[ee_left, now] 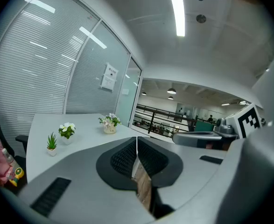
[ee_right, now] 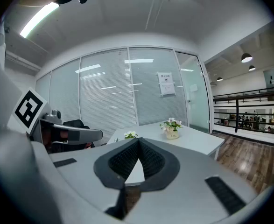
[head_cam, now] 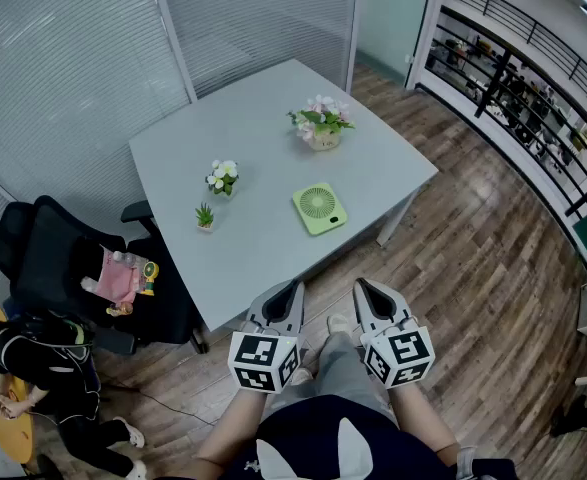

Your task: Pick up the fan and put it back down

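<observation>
Fan (head_cam: 320, 208), a flat square one of light green plastic with rounded corners and a round grille, lay on the pale grey square surface (head_cam: 263, 118), on the part nearer to the person and toward the right edge. Behind it stood a small pot of pink and white flowers (head_cam: 322, 128). To its left, well apart, stood a small pot of white flowers (head_cam: 222, 177) and a tiny pot with a spiky green plant (head_cam: 205, 216).

Both tongs were held side by side before the near corner of the surface, above the brown wooden floor (head_cam: 473, 268) and the person's knees, far from the fan. The left tongs (head_cam: 295, 288) were closed, the black ribbed pads (ee_left: 125, 157) pressed together with nothing between them. The right tongs (head_cam: 361, 286) were closed in the same way and also empty, their pads (ee_right: 151, 160) meeting at the tips.

Left of the surface stood a black office chair (head_cam: 43, 258) that carried a pink thing (head_cam: 119, 278), perhaps a bag or a toy; the head view was too small to be sure.
</observation>
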Tool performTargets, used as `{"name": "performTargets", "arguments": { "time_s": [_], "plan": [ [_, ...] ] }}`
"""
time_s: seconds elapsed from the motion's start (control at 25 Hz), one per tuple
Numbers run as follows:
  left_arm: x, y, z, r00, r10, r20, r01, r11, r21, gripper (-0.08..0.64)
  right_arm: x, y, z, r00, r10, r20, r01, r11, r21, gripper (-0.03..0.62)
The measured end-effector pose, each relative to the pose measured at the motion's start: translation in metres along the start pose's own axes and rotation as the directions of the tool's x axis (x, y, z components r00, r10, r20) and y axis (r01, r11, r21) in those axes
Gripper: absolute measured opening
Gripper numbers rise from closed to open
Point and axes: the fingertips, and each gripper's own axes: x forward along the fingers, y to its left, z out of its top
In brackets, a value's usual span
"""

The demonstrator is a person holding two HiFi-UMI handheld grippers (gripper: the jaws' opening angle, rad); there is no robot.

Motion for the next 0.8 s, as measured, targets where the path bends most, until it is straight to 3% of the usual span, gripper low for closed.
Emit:
{"name": "performTargets", "arguments": {
  "time_s": [0.8],
  "plan": [
    [0.106,0.019,0.04,0.999,0.043,0.022,-0.042,0.999,-0.012,0.026,0.082,-0.08,0.043,0.997,0.077,0.026,-0.077,0.997,-0.027,0.006]
  ]
}}
